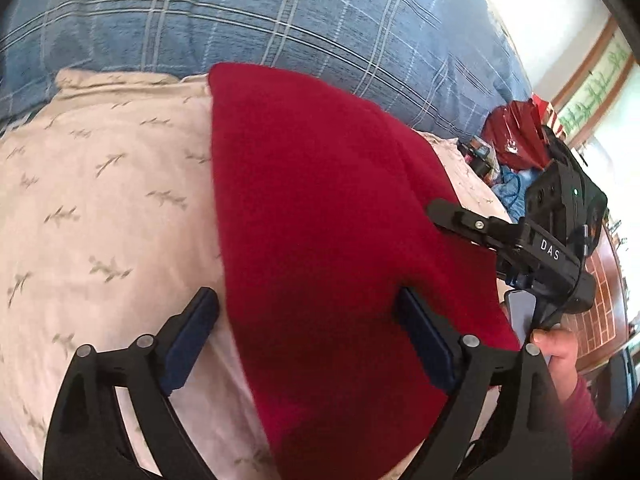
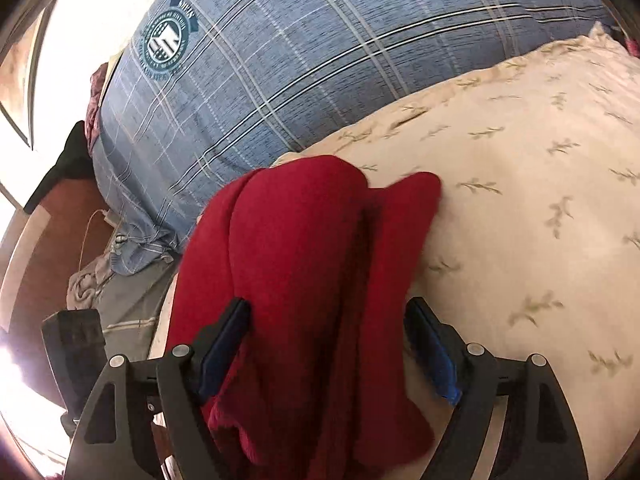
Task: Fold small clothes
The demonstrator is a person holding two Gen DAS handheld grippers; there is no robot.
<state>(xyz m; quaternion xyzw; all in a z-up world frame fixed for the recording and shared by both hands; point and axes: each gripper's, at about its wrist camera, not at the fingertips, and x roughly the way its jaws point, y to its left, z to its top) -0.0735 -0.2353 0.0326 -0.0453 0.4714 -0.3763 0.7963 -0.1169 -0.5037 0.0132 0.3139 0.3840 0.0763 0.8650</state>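
A dark red garment (image 1: 320, 208) lies folded on the cream, leaf-printed sheet (image 1: 100, 200). My left gripper (image 1: 308, 310) stands open over its near edge: one blue pad rests beside the cloth on the sheet, the other above the red fabric, neither pressing. In the right wrist view the same red garment (image 2: 304, 248) shows lengthwise folds and hangs over the bed edge. My right gripper (image 2: 328, 314) is open astride it, pads clear of the cloth. From the left wrist view, the right gripper (image 1: 448, 216) hovers at the garment's right edge, held by a hand (image 1: 556, 352).
A blue plaid duvet (image 1: 280, 20) bulges behind the sheet, also as the blue plaid duvet (image 2: 280, 60). A red bag (image 1: 516, 132) and clutter sit at far right. Left of the bed are crumpled grey cloth (image 2: 92, 280), a black object (image 2: 76, 344) and wooden floor (image 2: 48, 232).
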